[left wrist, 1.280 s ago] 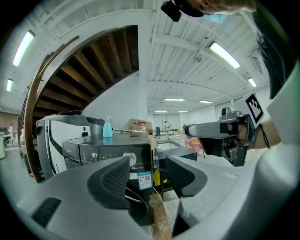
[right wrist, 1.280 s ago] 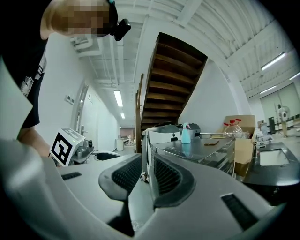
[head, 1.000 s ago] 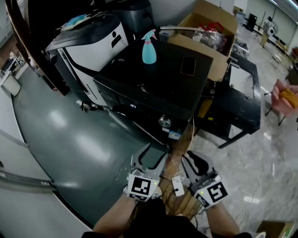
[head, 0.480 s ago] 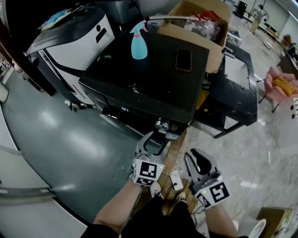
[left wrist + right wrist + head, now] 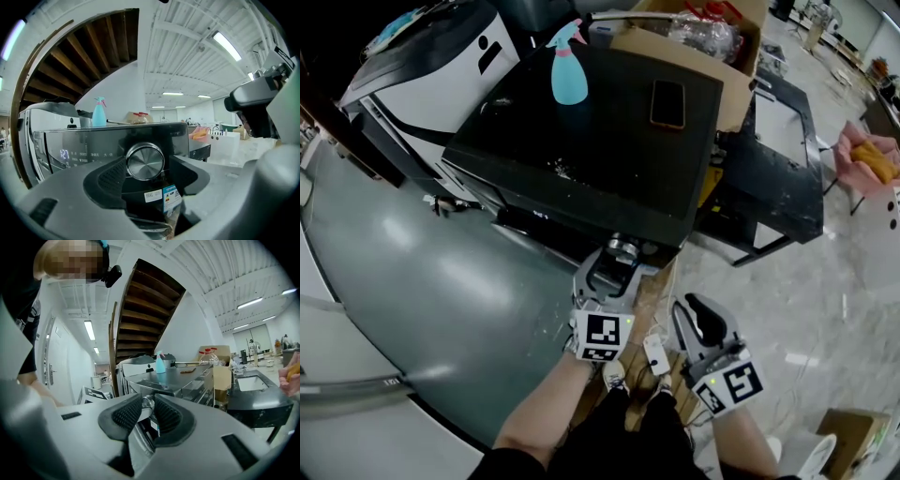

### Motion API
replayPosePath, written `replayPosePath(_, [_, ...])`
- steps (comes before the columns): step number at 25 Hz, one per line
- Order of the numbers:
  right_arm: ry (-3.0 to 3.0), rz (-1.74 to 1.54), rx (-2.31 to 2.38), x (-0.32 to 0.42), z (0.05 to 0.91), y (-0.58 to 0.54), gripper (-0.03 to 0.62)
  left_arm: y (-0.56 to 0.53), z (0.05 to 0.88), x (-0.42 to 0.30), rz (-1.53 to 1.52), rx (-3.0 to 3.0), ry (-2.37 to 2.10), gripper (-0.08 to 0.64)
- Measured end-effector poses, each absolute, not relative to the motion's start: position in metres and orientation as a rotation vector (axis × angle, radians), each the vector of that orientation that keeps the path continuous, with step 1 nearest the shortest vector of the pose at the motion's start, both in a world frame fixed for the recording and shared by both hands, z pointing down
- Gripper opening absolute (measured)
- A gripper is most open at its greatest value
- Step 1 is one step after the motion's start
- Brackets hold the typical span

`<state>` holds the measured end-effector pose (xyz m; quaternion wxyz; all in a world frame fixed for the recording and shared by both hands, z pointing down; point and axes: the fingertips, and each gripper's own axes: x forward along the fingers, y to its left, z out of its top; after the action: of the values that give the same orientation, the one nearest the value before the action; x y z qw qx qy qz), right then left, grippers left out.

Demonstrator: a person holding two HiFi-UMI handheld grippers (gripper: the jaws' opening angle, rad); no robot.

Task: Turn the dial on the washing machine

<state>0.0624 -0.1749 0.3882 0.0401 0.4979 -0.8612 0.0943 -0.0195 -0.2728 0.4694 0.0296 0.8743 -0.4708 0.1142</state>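
Head view: left gripper (image 5: 611, 267) sits closer to the washing machine (image 5: 609, 141) dial (image 5: 622, 248) than 1 s ago. Its jaws have just been opening and are spread w/ the dial between, no grip. Right gripper (image 5: 696, 311) jaws slightly apart, empty; sticker (image 5: 171, 198) print illegible.

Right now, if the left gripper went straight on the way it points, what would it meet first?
Most likely the silver dial on the washing machine, dead ahead. The left gripper has just been opening its jaws, nothing between them yet; the gap is unclear.

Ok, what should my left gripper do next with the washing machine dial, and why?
Probably ease the left gripper forward around the dial: its jaws have just been opening, stand wide and centred on it, with nothing between them yet.
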Motion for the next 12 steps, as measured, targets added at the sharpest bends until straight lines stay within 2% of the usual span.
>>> replayPosePath(12, [-2.654,0.325,1.471,0.052,0.397,-0.177,0.080,-0.280,0.478,-0.016,0.379,2.673,-1.490,0.281])
